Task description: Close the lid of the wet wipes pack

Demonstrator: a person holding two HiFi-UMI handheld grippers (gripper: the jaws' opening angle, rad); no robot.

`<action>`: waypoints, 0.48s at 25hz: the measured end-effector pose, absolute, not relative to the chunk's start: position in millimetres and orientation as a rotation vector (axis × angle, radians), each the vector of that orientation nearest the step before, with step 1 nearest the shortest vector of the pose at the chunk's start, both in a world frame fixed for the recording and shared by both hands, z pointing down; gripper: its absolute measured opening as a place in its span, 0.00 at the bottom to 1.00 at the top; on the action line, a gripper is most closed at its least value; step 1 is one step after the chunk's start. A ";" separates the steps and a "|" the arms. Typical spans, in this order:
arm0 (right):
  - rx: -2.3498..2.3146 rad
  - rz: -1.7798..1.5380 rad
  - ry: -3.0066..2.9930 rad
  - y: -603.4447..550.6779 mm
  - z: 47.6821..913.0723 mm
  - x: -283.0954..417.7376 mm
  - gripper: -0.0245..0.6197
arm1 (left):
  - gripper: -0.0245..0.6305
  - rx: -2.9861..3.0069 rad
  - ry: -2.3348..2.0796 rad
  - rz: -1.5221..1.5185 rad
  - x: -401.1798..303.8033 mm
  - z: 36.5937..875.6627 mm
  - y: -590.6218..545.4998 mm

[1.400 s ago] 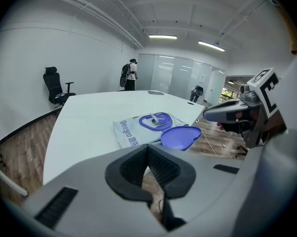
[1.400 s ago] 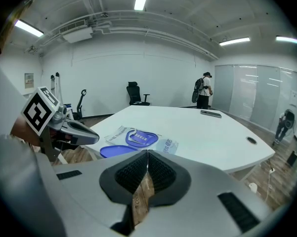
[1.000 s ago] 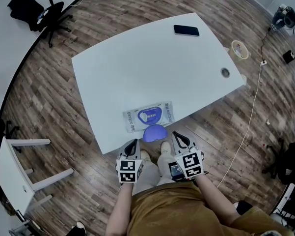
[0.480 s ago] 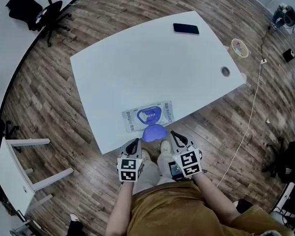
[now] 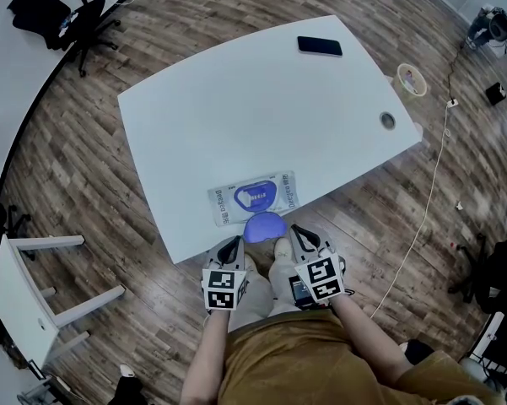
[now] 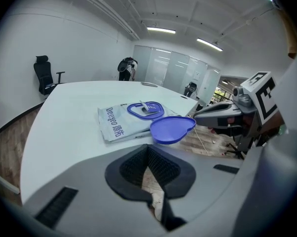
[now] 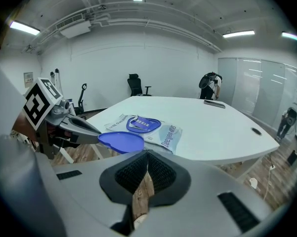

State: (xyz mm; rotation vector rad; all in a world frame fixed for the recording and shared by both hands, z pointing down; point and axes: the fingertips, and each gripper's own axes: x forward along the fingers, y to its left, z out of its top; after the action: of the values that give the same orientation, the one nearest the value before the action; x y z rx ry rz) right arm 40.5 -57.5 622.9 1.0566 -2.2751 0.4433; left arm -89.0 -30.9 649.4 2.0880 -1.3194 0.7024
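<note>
Hovering just short of the wet wipes pack (image 5: 253, 198) at the counter (image 5: 236, 99) edge, left claw (image 5: 230, 246) and right claw (image 5: 300, 234) are pinched together, empty. Its lid (image 5: 265, 226) hangs open; next, likely flip it over.

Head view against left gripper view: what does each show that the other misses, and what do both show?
Only the head view shows the marker cube on the left claw and the person's forearms. Only the left gripper view shows the ceiling lights and that the left claw is shut on nothing. Both show the wet wipes pack on the white table, its blue lid open and overhanging the edge, and the right claw.
</note>
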 end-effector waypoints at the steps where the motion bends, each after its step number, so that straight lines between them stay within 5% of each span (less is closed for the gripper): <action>1: 1.055 0.445 -2.271 -57.3 623.8 41.0 0.05 | 0.03 2.087 -1.315 0.702 -87.9 650.1 -30.5; 12: 1.005 0.430 -2.250 -49.6 630.1 37.4 0.05 | 0.03 2.088 -1.307 0.670 -81.6 648.4 -32.0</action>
State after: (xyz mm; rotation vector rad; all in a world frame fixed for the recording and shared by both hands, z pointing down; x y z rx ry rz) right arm 37.4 -49.6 630.1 1.0048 -2.2502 0.4295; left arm -81.6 -32.0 648.4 2.0884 -1.3069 0.6703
